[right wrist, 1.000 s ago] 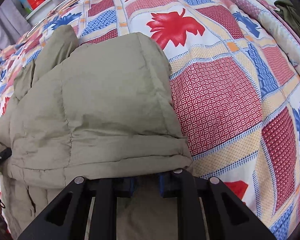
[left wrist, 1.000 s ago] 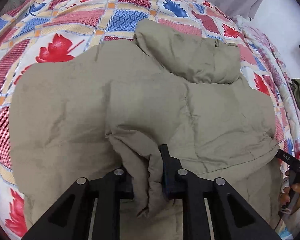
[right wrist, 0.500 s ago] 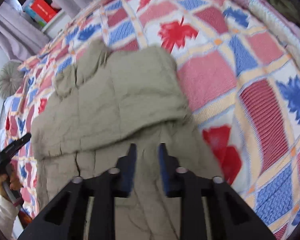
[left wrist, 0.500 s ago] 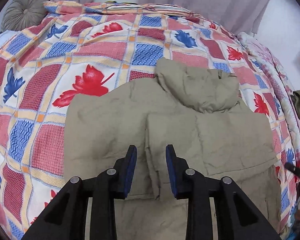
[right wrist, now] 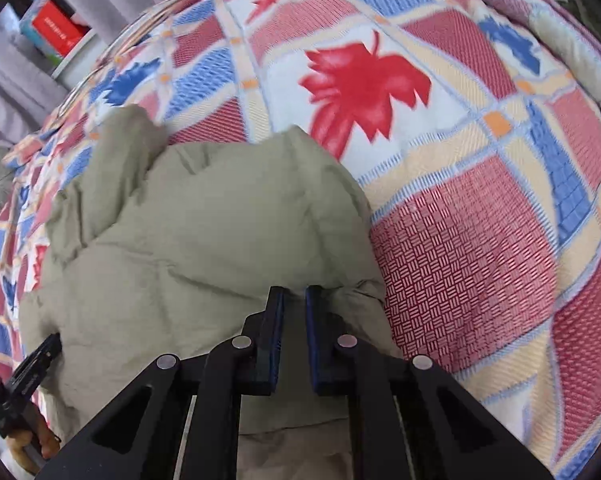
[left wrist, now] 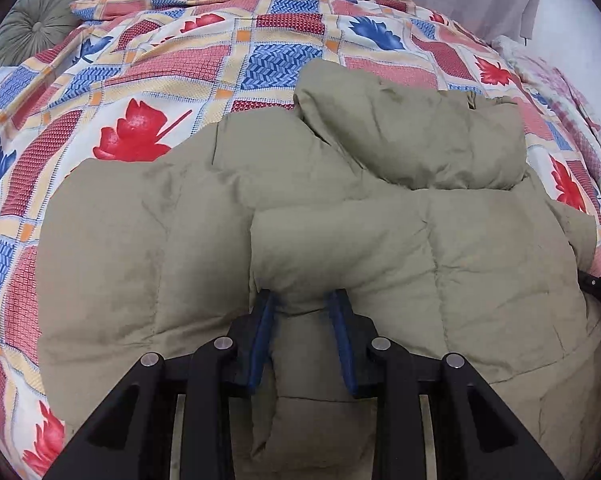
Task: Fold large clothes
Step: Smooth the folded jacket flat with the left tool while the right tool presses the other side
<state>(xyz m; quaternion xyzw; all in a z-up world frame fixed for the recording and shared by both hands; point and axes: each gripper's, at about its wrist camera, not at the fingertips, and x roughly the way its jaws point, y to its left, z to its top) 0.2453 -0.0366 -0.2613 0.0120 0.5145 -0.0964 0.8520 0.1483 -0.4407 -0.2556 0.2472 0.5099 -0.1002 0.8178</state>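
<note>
A large khaki puffer jacket (left wrist: 340,232) lies spread on the patterned bedspread, hood (left wrist: 412,140) toward the far side. My left gripper (left wrist: 302,300) is open, its blue-padded jaws straddling a puffed fold of the jacket near the middle of its lower part. In the right wrist view the jacket (right wrist: 204,232) lies at left. My right gripper (right wrist: 294,296) is open with a narrow gap, low over the jacket's right edge; no cloth shows between its jaws.
The bedspread (left wrist: 148,80) has red, blue and cream squares with leaf prints. A round grey-green cushion (left wrist: 36,20) sits at the far left. Curtains and a shelf with a red box (right wrist: 56,28) stand behind the bed. The other gripper's tip (left wrist: 600,286) shows at right.
Both grippers let go of the jacket folds, lifted back, then came down close to the jacket again. The left jaws now straddle a fold.
</note>
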